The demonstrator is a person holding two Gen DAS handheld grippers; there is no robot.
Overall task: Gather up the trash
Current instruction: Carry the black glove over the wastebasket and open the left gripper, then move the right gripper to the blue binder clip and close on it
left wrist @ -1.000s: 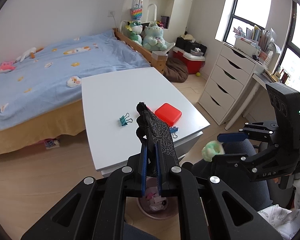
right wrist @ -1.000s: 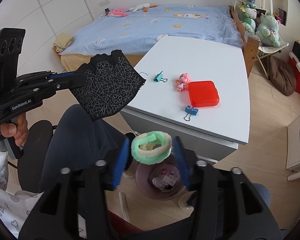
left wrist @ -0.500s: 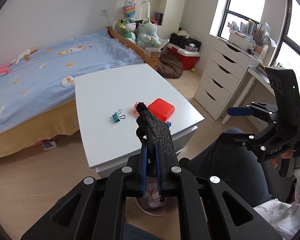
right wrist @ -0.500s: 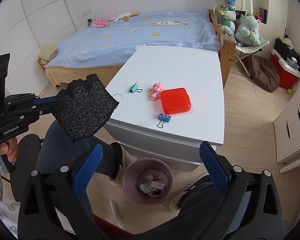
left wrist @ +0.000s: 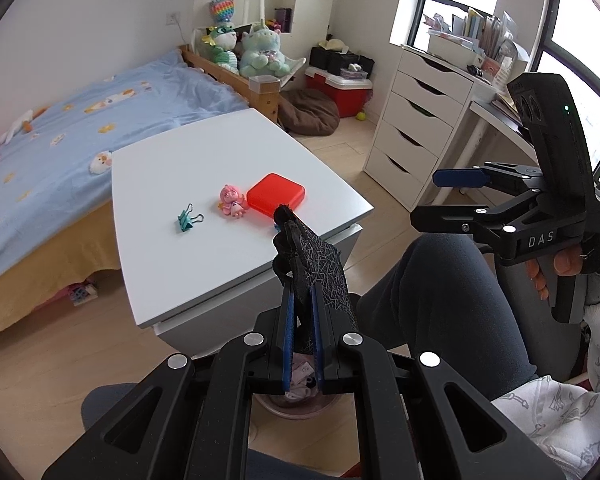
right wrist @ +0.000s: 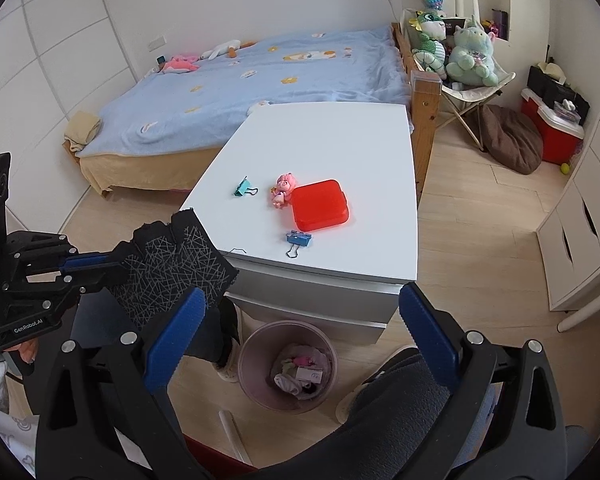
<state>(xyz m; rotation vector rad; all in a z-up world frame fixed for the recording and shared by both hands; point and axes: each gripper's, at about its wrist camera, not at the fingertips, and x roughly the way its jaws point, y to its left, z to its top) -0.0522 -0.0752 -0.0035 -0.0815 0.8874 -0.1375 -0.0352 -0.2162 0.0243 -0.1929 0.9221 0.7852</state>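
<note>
left gripper (left wrist: pixel 302 320): jaws pressed together on a black glove (left wrist: pixel 320 268), blue pads pinching its lower edge; also seen from the right wrist view (right wrist: pixel 100 264), where the glove (right wrist: pixel 176 260) hangs out flat from the pads, held in the air in front of the table's near corner
black glove: fingerless, black with thin grey scratch-line pattern, frayed thread at one edge; held off the table, not touching it
right gripper (right wrist: pixel 300 320): jaws wide apart, nothing between the blue pads; the opening went wider in the last second but has been steady since; seen side-on in the left wrist view (left wrist: pixel 452 196), held by a hand (left wrist: pixel 572 264) in a dark fingerless glove
trash bin (right wrist: pixel 252 344): pinkish translucent, round, on the wood floor just in front of the table's drawer side, directly below the gap of the right gripper; holds crumpled cloth and paper scraps, a green-pink piece among them; in the left wrist view only a sliver of it (left wrist: pixel 300 412) shows under the left gripper
table (right wrist: pixel 340 140): white, low, beside the bed
on table: red flat box (right wrist: pixel 320 204), pink doll figure (right wrist: pixel 284 190) touching its left side, teal binder clip (right wrist: pixel 244 189) further left and apart, blue binder clip (right wrist: pixel 299 239) near the front edge just below the box
person: seated, dark trouser legs (left wrist: pixel 440 292) either side of the bin, white patterned sleeve at the right wrist
bed (right wrist: pixel 260 76): blue cover with small prints, behind the table
</note>
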